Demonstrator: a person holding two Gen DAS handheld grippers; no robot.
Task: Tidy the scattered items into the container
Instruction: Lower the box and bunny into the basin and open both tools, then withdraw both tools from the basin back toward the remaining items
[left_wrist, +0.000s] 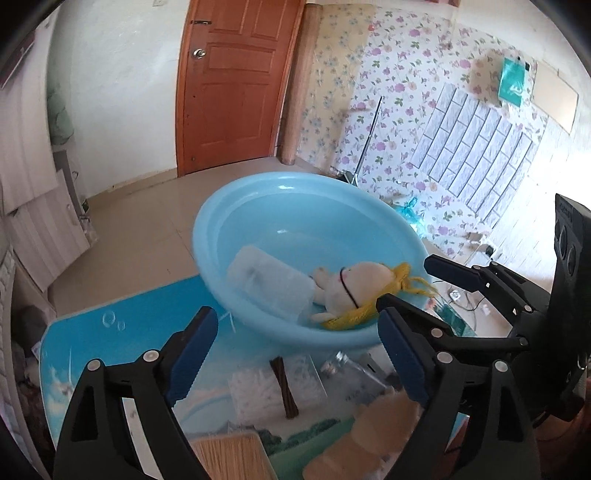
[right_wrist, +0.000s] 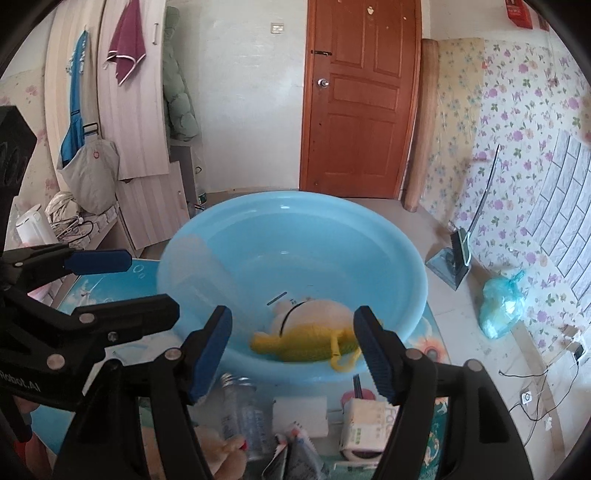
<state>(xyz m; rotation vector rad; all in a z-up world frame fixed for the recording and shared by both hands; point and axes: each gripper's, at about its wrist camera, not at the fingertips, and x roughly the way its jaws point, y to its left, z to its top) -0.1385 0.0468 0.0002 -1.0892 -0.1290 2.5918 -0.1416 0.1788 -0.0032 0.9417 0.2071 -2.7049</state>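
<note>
The fingers (left_wrist: 199, 354) of both the left gripper (left_wrist: 295, 354) and right gripper (right_wrist: 291, 350) stand apart and empty above a worktop (left_wrist: 74, 350) littered with a cotton-swab bag (left_wrist: 273, 387), glass bottle (right_wrist: 242, 417) and tissue pack (right_wrist: 365, 424) (most still to go), while beyond them the blue basin (right_wrist: 295, 236) holds just a plush doll (left_wrist: 351, 288) and a clear packet (left_wrist: 269, 284).

Looking forward from both wrists, low over the table and close to the blue basin.

Left wrist: peering along spread fingers from the table's left side, tilted, facing the basin (left_wrist: 295, 229), the wooden door (left_wrist: 236, 85) and the floral wall (left_wrist: 406, 110), with the right gripper (left_wrist: 417, 288) showing at right. Right wrist: facing more squarely toward the same basin (right_wrist: 291, 243) and door (right_wrist: 360, 99), with the left gripper (right_wrist: 122, 280) showing at left. Sharing basin, plush doll (left_wrist: 354, 288) (right_wrist: 310, 332), door and floral wall (right_wrist: 517, 129).
</note>
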